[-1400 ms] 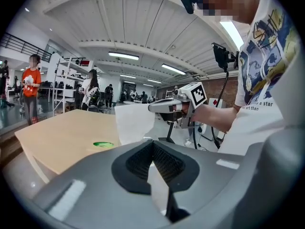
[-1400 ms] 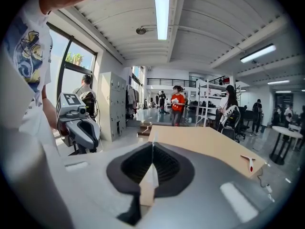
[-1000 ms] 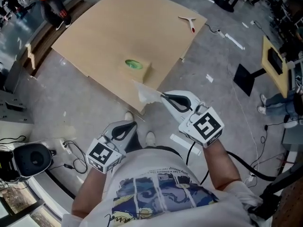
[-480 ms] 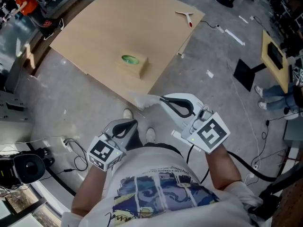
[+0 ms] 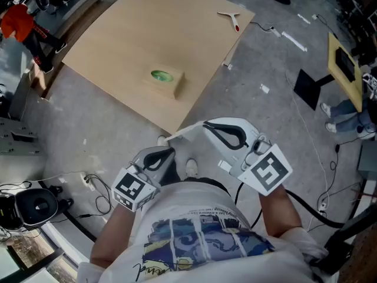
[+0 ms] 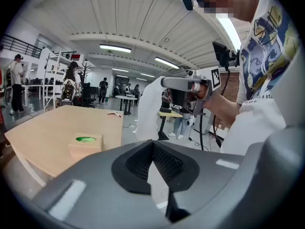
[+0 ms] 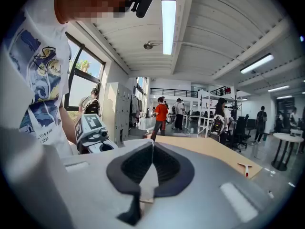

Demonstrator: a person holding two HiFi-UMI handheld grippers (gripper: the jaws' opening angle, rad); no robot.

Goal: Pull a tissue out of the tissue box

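The tan tissue box [image 5: 165, 82] with a green oval opening stands near the front edge of the wooden table [image 5: 118, 34]; it also shows as the box [image 6: 86, 144] in the left gripper view. My right gripper [image 5: 204, 123] is shut on a white tissue [image 5: 187, 131], held off the table's near edge, clear of the box. From the left gripper view, the tissue [image 6: 150, 109] hangs down from the right gripper [image 6: 164, 82]. A strip of tissue [image 7: 148, 180] shows between the right jaws. My left gripper [image 5: 171, 151] is shut and empty, low by the person's body.
A T-shaped tool with a red tip [image 5: 230, 19] lies at the table's far corner. On the floor are a black round device with cables [image 5: 36, 199] at left and a black stand [image 5: 309, 90] at right. People stand in the background [image 7: 161, 118].
My right gripper has drawn back and up from the box with the tissue, which now hangs past the table's near edge. The left gripper has stayed put.
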